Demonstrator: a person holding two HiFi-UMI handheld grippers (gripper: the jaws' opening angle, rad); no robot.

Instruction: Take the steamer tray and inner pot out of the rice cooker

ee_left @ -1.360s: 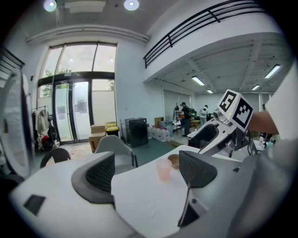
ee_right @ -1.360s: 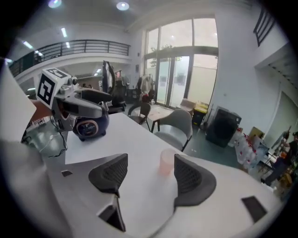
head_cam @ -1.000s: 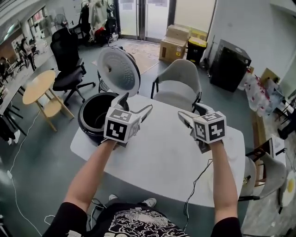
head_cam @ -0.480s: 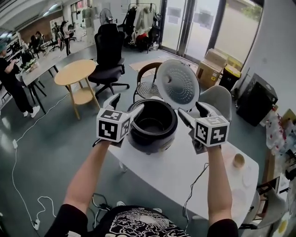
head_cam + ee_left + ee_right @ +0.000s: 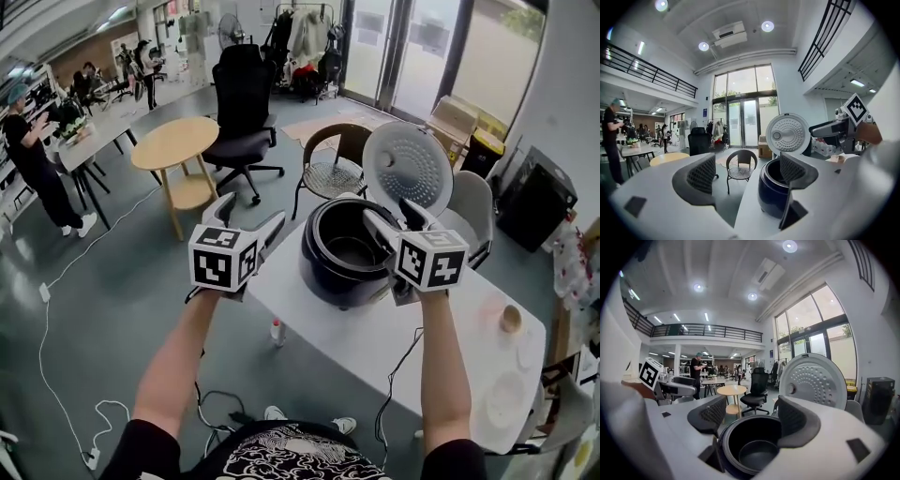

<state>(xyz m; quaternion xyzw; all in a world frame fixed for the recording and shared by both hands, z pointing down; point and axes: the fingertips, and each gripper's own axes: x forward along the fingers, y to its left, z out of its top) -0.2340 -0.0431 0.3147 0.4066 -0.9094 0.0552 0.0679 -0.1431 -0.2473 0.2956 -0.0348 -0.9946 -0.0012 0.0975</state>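
The black rice cooker (image 5: 342, 253) stands on the left corner of the white table (image 5: 375, 342), its perforated lid (image 5: 407, 167) raised. A dark inner pot (image 5: 757, 453) shows inside; I cannot make out a steamer tray. My left gripper (image 5: 251, 214) hangs open to the cooker's left, over the floor, with nothing between its fingers. In the left gripper view the cooker (image 5: 776, 197) sits behind the right jaw. My right gripper (image 5: 392, 216) is open at the cooker's right rim. The right gripper view looks down between its jaws into the pot.
A small cup (image 5: 511, 319) stands on the table at the right. A mesh chair (image 5: 333, 173), a black office chair (image 5: 242, 112) and a round wooden table (image 5: 175, 145) stand beyond the cooker. A small bottle (image 5: 276, 330) lies on the floor. A person (image 5: 33, 164) stands far left.
Both grippers have swung left across the table to the cooker, which first lay to their left and now sits between them. Their jaws stay open and empty.
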